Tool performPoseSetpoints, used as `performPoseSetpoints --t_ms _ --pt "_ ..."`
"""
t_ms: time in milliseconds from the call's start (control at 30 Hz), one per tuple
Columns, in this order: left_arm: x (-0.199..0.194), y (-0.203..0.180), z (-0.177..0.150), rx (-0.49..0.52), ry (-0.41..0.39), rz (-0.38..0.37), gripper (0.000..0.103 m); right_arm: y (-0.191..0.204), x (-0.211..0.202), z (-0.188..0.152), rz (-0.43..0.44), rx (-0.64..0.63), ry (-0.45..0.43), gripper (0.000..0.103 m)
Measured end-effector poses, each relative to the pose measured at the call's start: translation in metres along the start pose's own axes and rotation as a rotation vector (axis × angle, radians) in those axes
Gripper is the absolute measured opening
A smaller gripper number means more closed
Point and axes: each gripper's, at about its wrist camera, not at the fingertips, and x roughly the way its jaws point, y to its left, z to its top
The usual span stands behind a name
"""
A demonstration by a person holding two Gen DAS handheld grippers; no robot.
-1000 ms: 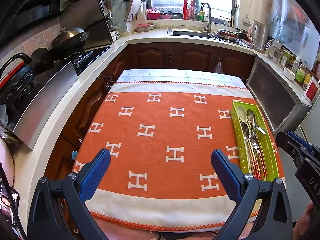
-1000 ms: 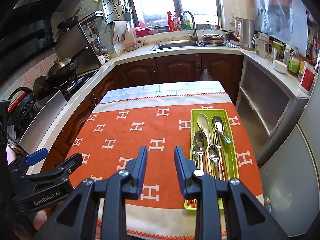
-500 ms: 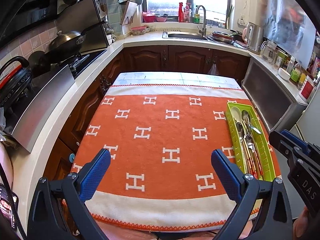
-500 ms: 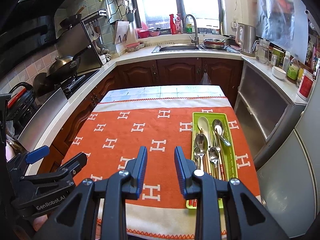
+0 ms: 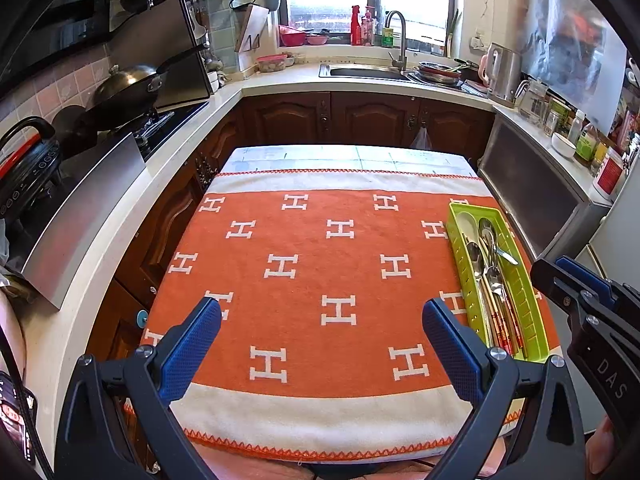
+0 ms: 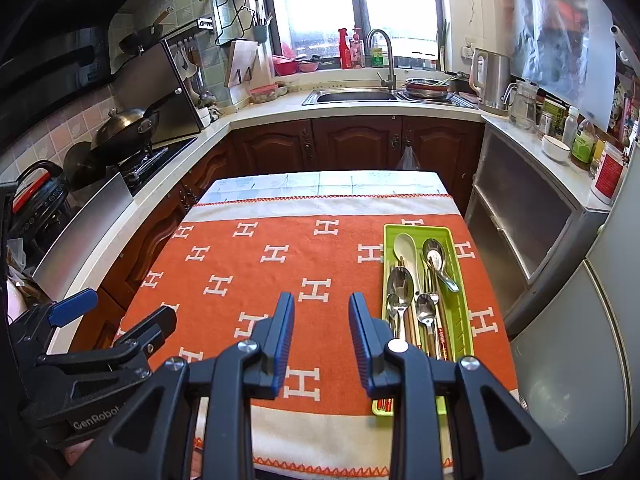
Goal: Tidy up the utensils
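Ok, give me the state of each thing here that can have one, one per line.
left gripper: open wide, empty, above the cloth.
right gripper: partly open, empty.
green utensil tray: on the orange cloth, holding spoons and other utensils.
wok: on the stove, lidded.

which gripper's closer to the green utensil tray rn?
Right. The right gripper hovers just beside the green utensil tray; the left gripper sits further across the orange cloth.
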Motion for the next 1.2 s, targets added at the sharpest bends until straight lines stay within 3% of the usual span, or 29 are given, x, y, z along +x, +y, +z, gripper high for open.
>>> performPoseSetpoints --t_ms 1200 --pt "0.0034 0.0048 0.0013 0.019 0.011 -0.007 0.1 -0.0082 -0.0063 0.0017 -0.036 0.008 -0.02 0.028"
